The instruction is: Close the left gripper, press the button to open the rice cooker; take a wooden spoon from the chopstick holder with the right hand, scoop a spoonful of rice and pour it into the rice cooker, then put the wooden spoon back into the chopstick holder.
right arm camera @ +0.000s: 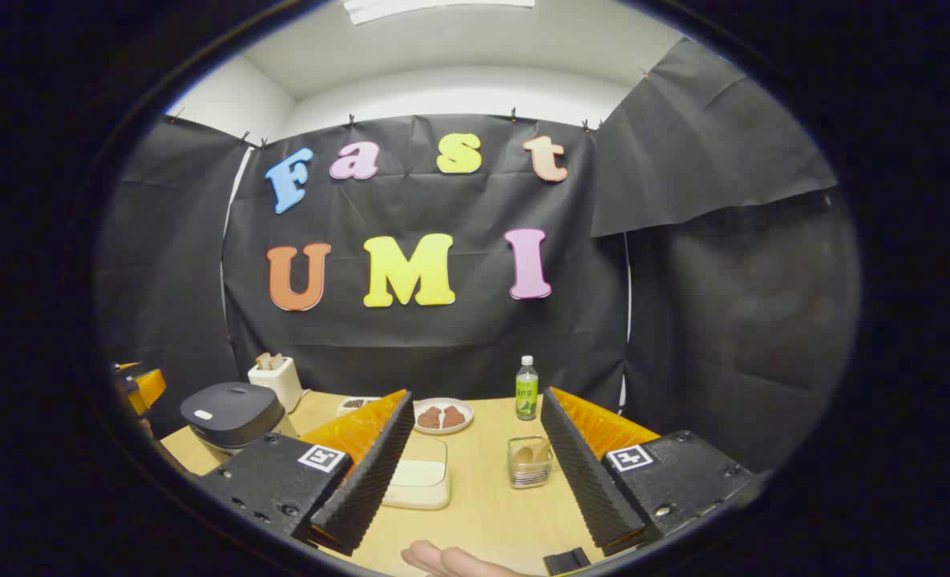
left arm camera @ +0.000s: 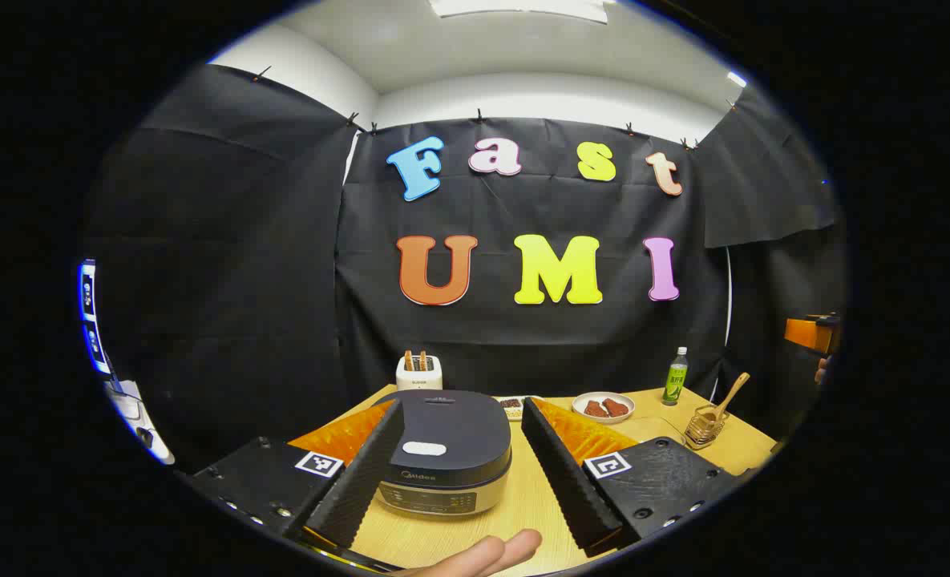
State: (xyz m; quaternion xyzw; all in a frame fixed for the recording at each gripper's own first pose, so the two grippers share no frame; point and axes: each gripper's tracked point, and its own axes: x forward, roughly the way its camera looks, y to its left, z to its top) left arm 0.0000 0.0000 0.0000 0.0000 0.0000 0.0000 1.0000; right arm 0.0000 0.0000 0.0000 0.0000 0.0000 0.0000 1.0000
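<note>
Hovering wide open, left tool [left arm camera: 462, 481] framing closed rice cooker [left arm camera: 445, 449], right tool [right arm camera: 475, 481] wide open, toaster [left arm camera: 418, 373] behind

Dark rice cooker [left arm camera: 445, 449] lid closed; wooden spoon [left arm camera: 729, 397] upright in chopstick holder [left arm camera: 705, 427].

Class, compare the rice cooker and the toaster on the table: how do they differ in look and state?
The rice cooker is dark on top, low and rounded; the toaster is pale, small and boxy. The rice cooker's lid is closed, while the toaster's slots are open with brown slices sticking up. The rice cooker stands nearer the left gripper's camera; the toaster sits behind it by the wall. Both rest upright on the wooden table.
</note>
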